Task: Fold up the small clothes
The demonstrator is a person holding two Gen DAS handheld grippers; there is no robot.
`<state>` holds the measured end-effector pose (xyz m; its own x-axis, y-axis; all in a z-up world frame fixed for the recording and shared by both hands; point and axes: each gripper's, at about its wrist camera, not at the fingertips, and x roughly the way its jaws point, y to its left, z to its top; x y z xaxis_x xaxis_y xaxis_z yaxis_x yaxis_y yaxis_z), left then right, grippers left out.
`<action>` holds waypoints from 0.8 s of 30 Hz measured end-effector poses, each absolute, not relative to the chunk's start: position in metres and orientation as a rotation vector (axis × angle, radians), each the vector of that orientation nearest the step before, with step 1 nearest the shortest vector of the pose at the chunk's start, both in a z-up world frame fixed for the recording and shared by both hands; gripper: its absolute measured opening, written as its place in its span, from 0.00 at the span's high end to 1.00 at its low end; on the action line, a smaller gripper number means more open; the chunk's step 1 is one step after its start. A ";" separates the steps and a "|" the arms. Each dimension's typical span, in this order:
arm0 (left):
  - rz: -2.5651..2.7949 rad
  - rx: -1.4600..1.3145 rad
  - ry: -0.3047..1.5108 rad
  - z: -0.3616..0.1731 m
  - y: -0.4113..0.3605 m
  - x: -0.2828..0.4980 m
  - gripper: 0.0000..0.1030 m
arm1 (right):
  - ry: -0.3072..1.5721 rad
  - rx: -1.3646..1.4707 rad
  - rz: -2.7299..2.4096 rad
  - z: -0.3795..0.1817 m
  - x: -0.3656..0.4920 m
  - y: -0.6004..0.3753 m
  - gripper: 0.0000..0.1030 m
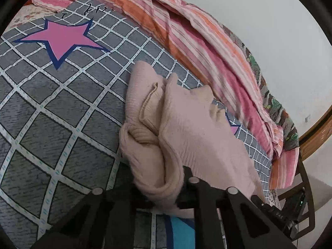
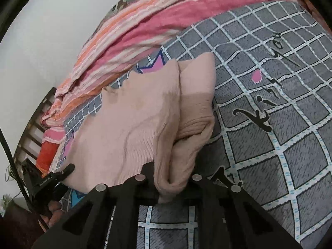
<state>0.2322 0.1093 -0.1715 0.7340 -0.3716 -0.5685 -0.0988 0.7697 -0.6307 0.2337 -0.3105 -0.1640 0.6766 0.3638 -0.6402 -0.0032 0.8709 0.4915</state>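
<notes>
On bedsheet [image 1: 51, 108]: one pink sweater [image 1: 186, 128]

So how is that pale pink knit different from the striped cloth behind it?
The knit is one plain pale pink, ribbed; the striped cloth has pink, orange and white bands. The knit is pinched by both hand-held grippers, left and right; the striped cloth lies untouched, bunched along the far edge. Both rest on the grey checked bedspread.

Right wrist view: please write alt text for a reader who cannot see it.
A beige knit garment, partly folded, lies on a grey checked bedsheet, its near edge pinched in the right gripper. A pink and orange striped blanket lies behind.
</notes>
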 end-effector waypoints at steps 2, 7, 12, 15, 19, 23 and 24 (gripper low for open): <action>-0.161 -0.679 0.726 -0.168 0.108 0.227 0.90 | 0.787 0.478 0.215 -0.161 0.229 -0.311 0.91; -0.159 -0.663 0.695 -0.163 0.106 0.212 0.91 | 0.767 0.481 0.223 -0.157 0.214 -0.313 0.92; -0.176 -0.620 0.684 -0.159 0.105 0.187 0.91 | 0.736 0.473 0.248 -0.148 0.190 -0.315 0.92; -0.189 -0.577 0.673 -0.157 0.103 0.171 0.91 | 0.724 0.466 0.266 -0.143 0.175 -0.318 0.92; -0.212 -0.573 0.672 -0.158 0.104 0.149 0.91 | 0.721 0.479 0.280 -0.146 0.155 -0.325 0.92; -0.211 -0.516 0.672 -0.156 0.099 0.139 0.89 | 0.718 0.493 0.286 -0.149 0.137 -0.331 0.92; -0.200 -0.499 0.677 -0.155 0.098 0.140 0.83 | 0.723 0.484 0.282 -0.150 0.136 -0.331 0.91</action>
